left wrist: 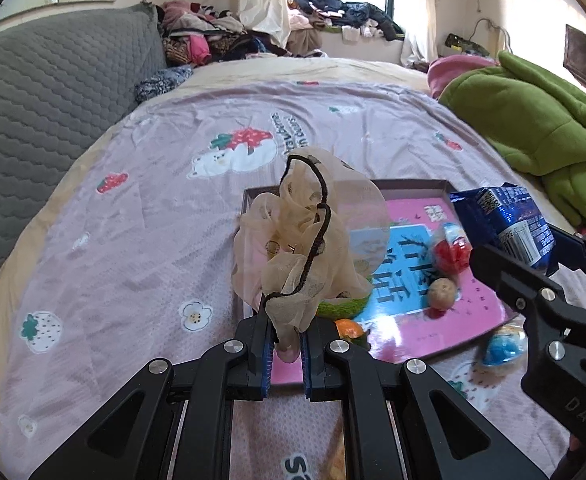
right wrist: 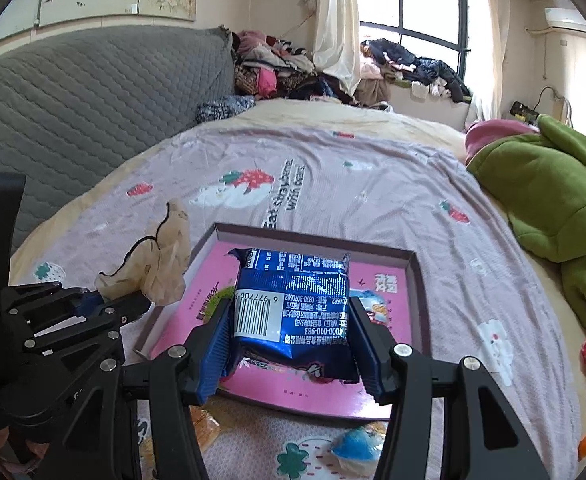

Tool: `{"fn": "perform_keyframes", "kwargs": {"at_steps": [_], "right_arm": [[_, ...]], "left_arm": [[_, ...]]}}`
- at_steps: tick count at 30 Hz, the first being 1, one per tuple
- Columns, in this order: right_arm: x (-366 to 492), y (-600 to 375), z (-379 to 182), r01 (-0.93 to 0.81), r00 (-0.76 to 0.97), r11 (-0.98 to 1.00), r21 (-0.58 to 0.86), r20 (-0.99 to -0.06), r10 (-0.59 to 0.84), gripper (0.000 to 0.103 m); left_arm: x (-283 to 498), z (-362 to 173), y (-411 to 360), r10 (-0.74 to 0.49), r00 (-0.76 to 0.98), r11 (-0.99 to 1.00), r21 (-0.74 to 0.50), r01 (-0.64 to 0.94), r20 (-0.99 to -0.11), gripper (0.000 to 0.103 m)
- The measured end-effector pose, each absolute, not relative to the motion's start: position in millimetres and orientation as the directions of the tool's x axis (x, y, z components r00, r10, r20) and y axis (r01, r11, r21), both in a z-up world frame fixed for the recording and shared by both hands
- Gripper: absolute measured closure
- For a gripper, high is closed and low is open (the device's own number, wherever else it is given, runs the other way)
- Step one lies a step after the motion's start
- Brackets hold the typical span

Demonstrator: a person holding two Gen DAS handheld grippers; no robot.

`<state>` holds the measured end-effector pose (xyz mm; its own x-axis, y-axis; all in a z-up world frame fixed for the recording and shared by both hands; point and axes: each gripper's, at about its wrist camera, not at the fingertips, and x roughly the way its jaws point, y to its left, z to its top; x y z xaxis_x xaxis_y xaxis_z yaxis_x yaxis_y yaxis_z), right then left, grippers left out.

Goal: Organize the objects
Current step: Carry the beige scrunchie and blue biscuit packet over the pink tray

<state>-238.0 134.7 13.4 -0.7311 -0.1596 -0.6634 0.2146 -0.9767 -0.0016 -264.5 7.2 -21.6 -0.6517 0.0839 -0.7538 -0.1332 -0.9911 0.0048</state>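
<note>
Both tongs carry loads above a shallow pink tray (right wrist: 411, 276) on a bed: the left tongs (left wrist: 285, 350) pinched tight on a beige mesh pouch (left wrist: 305, 232) with a dark cord, the right tongs (right wrist: 291, 344) clamped across a blue snack packet (right wrist: 293, 304). The limp pouch could drape over the tray's raised left rim, or its cord could snag. The slick packet may slide from its grip. Small wrapped sweets (left wrist: 451, 254) crowd the tray's right side; the far left corner looks freer. The two tongs hang close together, so they could collide.
</note>
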Motion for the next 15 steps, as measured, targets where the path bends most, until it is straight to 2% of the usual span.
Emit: {"fn": "perform_keyframes", "kwargs": {"at_steps": [15], "right_arm": [[-276.9, 124.7, -42.5, 0.216, -0.658, -0.976, -0.017, -0.741, -0.133, 0.047]], "left_arm": [[-298.9, -78.1, 9.8, 0.064, -0.578, -0.989, 0.024, -0.144, -0.813, 0.092]]}}
